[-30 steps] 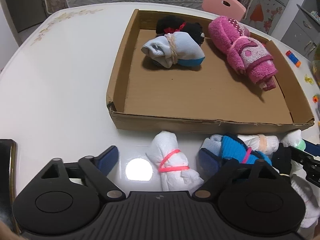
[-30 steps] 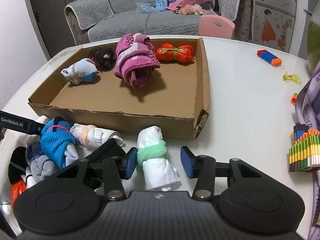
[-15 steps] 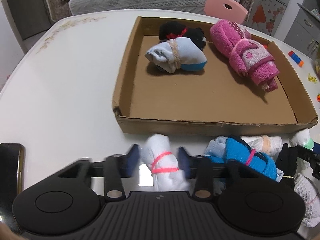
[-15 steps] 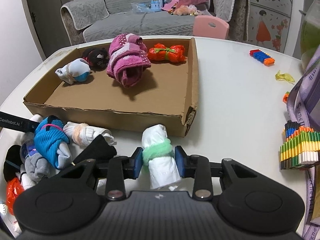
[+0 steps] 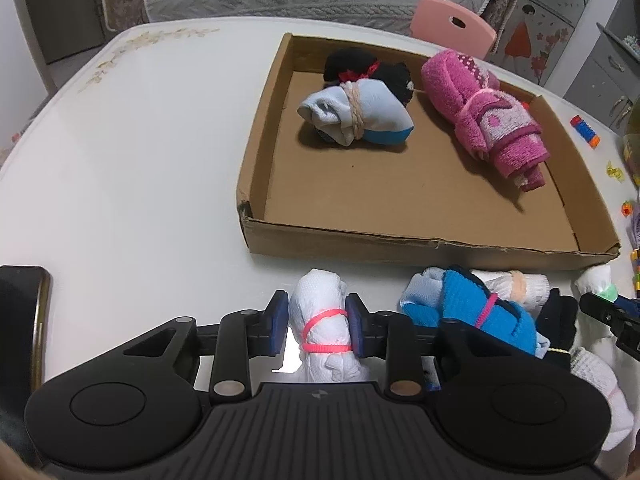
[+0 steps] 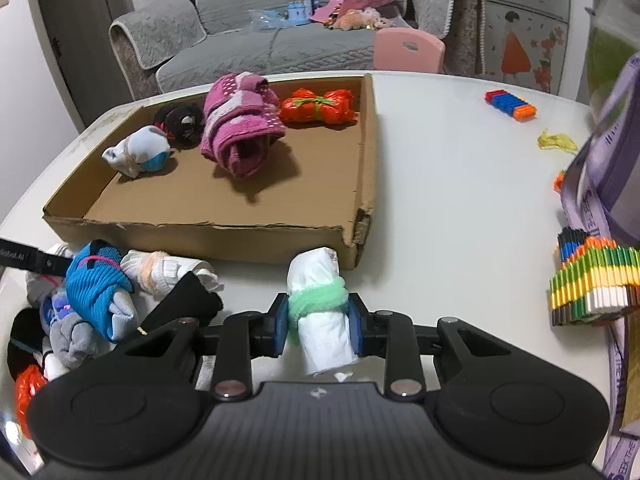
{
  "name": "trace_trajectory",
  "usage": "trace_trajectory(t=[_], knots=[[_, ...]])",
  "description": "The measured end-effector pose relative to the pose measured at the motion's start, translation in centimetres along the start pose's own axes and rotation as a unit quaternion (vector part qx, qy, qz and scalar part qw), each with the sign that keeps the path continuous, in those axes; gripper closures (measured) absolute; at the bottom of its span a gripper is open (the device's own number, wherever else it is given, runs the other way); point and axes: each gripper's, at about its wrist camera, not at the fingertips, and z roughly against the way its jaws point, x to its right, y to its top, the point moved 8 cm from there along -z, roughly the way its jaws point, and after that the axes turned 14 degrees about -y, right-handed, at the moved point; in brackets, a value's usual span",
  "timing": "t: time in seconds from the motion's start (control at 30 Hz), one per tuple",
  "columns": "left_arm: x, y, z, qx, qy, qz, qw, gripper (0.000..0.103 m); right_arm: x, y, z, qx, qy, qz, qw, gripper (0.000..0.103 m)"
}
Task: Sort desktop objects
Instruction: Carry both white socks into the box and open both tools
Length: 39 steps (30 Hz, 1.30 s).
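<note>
My left gripper (image 5: pixel 318 330) is shut on a white sock roll tied with a pink band (image 5: pixel 320 308), which rests on the white table in front of the cardboard tray (image 5: pixel 420 246). My right gripper (image 6: pixel 318 326) is shut on a white sock roll with a green band (image 6: pixel 318 280), near the tray's (image 6: pixel 200 232) front right corner. In the tray lie a light blue roll (image 5: pixel 360 118), a black roll (image 5: pixel 360 66), a pink towel roll (image 5: pixel 484 116) and an orange bundle (image 6: pixel 318 106). A pile of loose rolls, with a blue one (image 5: pixel 480 314) on top, lies between the grippers.
A dark phone (image 5: pixel 20 320) lies at the table's left edge. On the right are a striped block stack (image 6: pixel 588 280), a purple ribbon (image 6: pixel 592 184), a small blue-orange block (image 6: pixel 510 105) and a yellow scrap (image 6: pixel 556 141). A pink chair (image 5: pixel 452 26) and a grey sofa stand behind the table.
Both grippers closed from wide open onto their white sock rolls. The hands themselves barely moved.
</note>
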Motion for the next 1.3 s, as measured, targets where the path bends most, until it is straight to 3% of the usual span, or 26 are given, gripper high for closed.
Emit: trace_trajectory(t=[0.3,0.53,0.83,1.07,1.3], knots=[[0.2,0.8,2.3,0.025,-0.009,-0.002,0.9997,0.066,1.4,0.5,1.1,0.011,0.009,-0.028,1.0,0.076],[-0.1,1.5,5.4,0.048,-0.017,-0.004,0.9987,0.066,3.1,1.7,4.0,0.043,0.02,-0.053,0.997,0.076],[1.6,5.8,8.0,0.084,-0.025,-0.026,0.9958,0.066,3.0,6.9,5.4,0.073,0.013,-0.055,0.996,0.076],[4.2,9.8,6.1,0.083,-0.04,-0.046,0.9947,0.066,0.3,11.7,4.6,0.077,0.029,-0.03,0.996,0.076],[6.7,12.6,0.9,0.063,-0.064,-0.058,0.9943,0.066,-1.8,14.0,0.0,0.048,0.025,-0.003,0.999,0.076]])
